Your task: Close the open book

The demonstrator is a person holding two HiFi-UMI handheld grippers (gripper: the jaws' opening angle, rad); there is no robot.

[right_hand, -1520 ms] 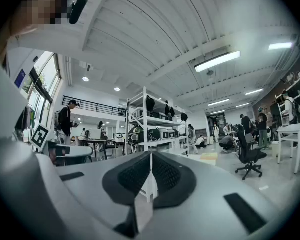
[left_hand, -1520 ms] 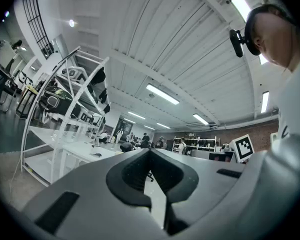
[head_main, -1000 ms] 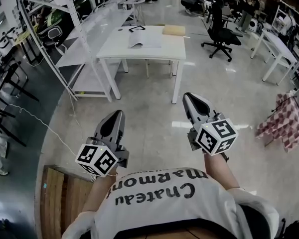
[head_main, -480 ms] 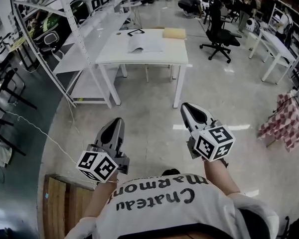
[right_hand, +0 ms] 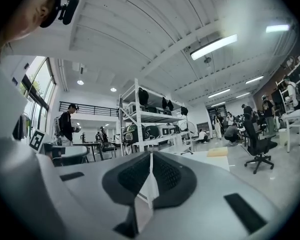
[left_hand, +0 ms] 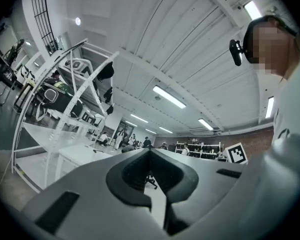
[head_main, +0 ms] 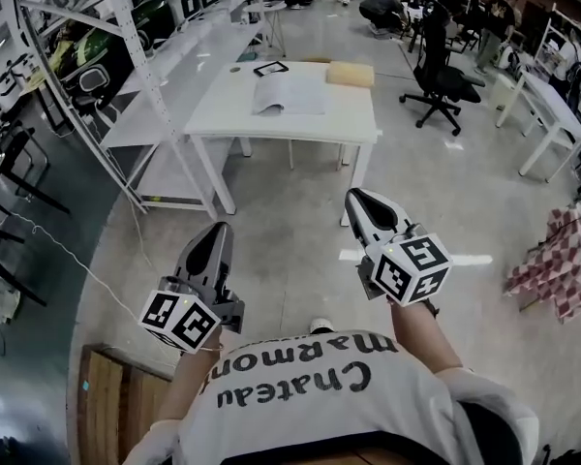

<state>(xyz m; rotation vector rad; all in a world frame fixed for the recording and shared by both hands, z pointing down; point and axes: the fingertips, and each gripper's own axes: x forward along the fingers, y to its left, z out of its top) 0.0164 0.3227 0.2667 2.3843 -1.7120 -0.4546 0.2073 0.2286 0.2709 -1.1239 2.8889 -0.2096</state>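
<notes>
The open book (head_main: 290,93) lies flat, pages up, on a white table (head_main: 271,124) across the floor ahead of me. Both grippers hang in the air well short of that table and point at it. My left gripper (head_main: 221,229) is at the lower left with its jaws together and nothing between them. My right gripper (head_main: 353,197) is at the lower right, also shut and empty. In the left gripper view the left gripper's tips (left_hand: 150,150) meet. The right gripper view shows the right gripper's tips (right_hand: 151,154) meeting too, with the table's edge beyond them.
A tan pad (head_main: 351,74) and a small black object (head_main: 271,68) lie on the table behind the book. A white shelving rack (head_main: 145,85) runs along the left. An office chair (head_main: 443,80) stands at the right, a checkered cloth (head_main: 557,260) further right, a wooden pallet (head_main: 116,395) near my feet.
The table with the book has come a little nearer and shifted right in the head view as I moved forward. Both grippers stayed shut and kept their pose.
</notes>
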